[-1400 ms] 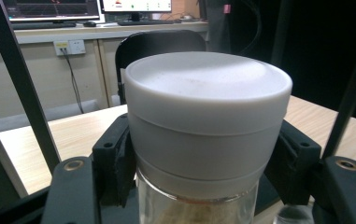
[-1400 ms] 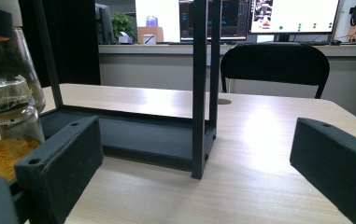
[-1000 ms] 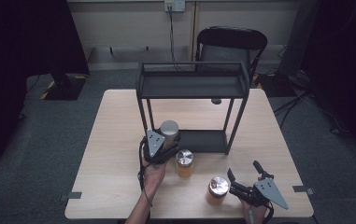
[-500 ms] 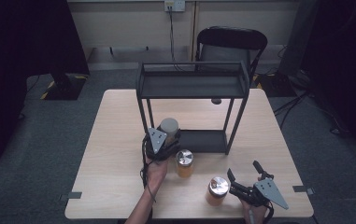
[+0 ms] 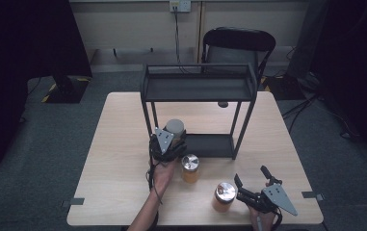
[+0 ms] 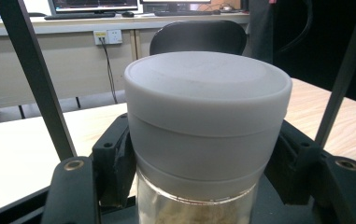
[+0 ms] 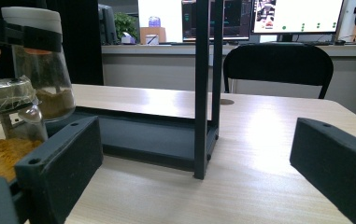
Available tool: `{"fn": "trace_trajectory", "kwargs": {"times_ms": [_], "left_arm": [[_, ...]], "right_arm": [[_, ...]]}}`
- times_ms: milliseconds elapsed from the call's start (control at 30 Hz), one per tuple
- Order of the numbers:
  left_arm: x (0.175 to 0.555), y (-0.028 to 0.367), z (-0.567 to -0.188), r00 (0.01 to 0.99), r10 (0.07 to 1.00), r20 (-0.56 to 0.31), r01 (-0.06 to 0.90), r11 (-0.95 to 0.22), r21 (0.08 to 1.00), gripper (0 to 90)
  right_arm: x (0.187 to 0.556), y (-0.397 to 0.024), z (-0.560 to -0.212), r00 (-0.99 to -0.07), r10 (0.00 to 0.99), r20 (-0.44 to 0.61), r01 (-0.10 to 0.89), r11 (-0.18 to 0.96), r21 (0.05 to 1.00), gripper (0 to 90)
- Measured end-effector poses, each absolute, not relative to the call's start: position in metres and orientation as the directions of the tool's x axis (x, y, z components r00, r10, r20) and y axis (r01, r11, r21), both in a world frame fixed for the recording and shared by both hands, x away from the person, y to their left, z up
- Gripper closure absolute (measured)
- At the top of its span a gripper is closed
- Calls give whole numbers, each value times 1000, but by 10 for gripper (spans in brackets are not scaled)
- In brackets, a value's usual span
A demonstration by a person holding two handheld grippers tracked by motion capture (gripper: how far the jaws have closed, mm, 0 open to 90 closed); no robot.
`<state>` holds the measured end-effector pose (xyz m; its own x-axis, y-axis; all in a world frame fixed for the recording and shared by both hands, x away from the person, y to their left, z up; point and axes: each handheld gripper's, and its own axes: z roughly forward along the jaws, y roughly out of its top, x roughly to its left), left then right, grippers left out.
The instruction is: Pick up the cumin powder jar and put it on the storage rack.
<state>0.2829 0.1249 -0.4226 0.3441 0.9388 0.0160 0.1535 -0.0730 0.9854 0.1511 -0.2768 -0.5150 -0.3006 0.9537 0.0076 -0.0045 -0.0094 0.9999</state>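
Note:
My left gripper (image 5: 167, 143) is shut on a glass jar with a grey lid (image 5: 175, 127), gripping just under the lid (image 6: 207, 93). The jar holds a tan powder and stands upright at the front left corner of a black two-shelf rack (image 5: 199, 90), between its front posts. From the right gripper view, the same jar (image 7: 39, 70) hangs over the left end of the lower shelf (image 7: 143, 133); whether it touches the shelf I cannot tell. My right gripper (image 5: 250, 175) rests open near the table's front right, with nothing between its wide jaws (image 7: 199, 177).
Two jars with silver lids and orange contents stand on the wooden table (image 5: 118, 144): one (image 5: 190, 167) right of my left hand, one (image 5: 224, 195) just left of the right gripper. A black chair (image 5: 239, 43) stands behind the table.
The left gripper has carried the grey-lidded jar slightly toward the rack. The right gripper has stayed in place.

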Motion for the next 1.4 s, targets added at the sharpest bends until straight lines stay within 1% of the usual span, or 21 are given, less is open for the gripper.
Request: {"fn": "trace_trajectory", "kwargs": {"times_ms": [133, 400, 600, 867, 1400], "left_arm": [[285, 123, -424, 337, 941, 31, 152, -87, 985, 346], [290, 117, -428, 326, 945, 28, 155, -83, 984, 346], [294, 115, -430, 307, 952, 21, 178, -79, 981, 346], [296, 115, -432, 301, 953, 38, 177, -95, 980, 346], [295, 114, -437, 297, 955, 26, 174, -81, 981, 343]], "right_arm": [[151, -277, -515, -303, 953, 7, -5, -9, 1000, 18], [151, -278, -515, -306, 952, 7, -4, -8, 1000, 17], [151, -278, -515, -306, 952, 6, -5, -8, 1000, 18], [151, -277, -515, -304, 953, 6, -6, -8, 1000, 20], [151, -277, -515, -303, 953, 6, -7, -8, 1000, 21]]}}
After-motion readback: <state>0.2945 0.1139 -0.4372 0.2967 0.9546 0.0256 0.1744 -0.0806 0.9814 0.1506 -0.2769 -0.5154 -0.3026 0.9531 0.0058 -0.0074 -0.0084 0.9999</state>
